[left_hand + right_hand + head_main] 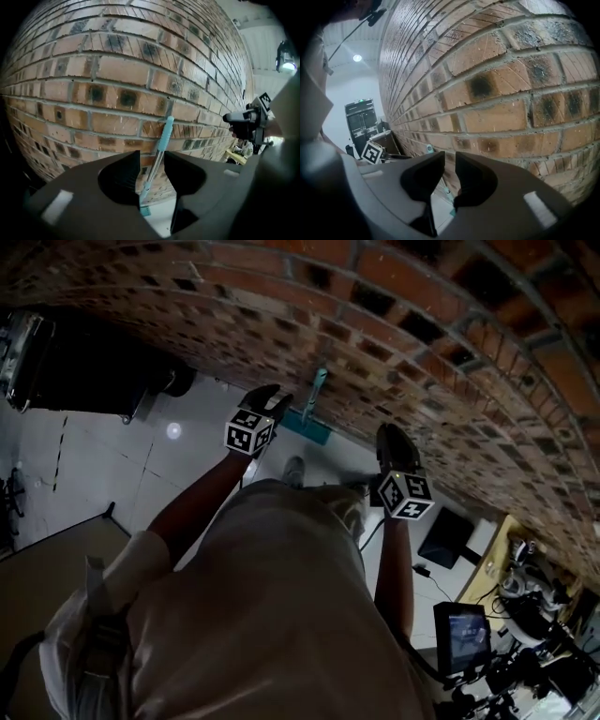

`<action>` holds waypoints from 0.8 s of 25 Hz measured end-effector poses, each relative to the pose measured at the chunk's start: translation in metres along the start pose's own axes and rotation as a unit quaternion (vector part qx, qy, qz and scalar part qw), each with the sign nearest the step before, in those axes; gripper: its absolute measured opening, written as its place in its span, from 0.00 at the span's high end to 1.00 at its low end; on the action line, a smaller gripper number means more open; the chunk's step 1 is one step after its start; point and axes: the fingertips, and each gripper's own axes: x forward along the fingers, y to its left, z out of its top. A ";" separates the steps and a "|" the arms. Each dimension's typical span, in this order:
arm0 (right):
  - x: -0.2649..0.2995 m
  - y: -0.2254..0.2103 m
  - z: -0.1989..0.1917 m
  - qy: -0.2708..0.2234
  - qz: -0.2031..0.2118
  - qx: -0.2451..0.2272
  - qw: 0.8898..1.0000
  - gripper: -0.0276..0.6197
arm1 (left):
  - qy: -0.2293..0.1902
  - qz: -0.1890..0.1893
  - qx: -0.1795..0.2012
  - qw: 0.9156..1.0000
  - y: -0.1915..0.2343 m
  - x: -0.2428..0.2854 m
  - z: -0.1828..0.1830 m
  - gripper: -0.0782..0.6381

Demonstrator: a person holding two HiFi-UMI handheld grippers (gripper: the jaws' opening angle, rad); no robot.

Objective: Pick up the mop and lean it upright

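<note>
Both arms are stretched side by side toward the brick wall. The left gripper is kept moderately open and the right gripper narrowed to a slit, both empty. The mop, a metal pole with a teal grip, is leaned upright against the wall, its head at the wall's foot.

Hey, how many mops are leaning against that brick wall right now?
1. The mop stands leaning against the brick wall, its teal head down at the wall's foot. No other shows, though one could be out of view.
</note>
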 end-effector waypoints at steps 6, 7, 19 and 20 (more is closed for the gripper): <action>-0.001 -0.002 -0.014 0.007 -0.004 0.006 1.000 0.85 | -0.025 0.004 -0.029 0.999 0.001 -0.029 0.011 0.65; 0.001 -0.002 -0.014 0.009 0.002 0.005 1.000 0.85 | -0.028 0.008 -0.033 0.999 0.002 -0.033 0.011 0.65; 0.020 0.005 -0.017 0.035 0.091 -0.024 0.995 0.85 | -0.052 0.065 -0.131 0.988 -0.020 -0.068 -0.011 0.72; 0.018 0.005 -0.013 0.031 0.096 -0.027 0.994 0.85 | -0.053 0.065 -0.137 0.987 -0.026 -0.068 -0.013 0.71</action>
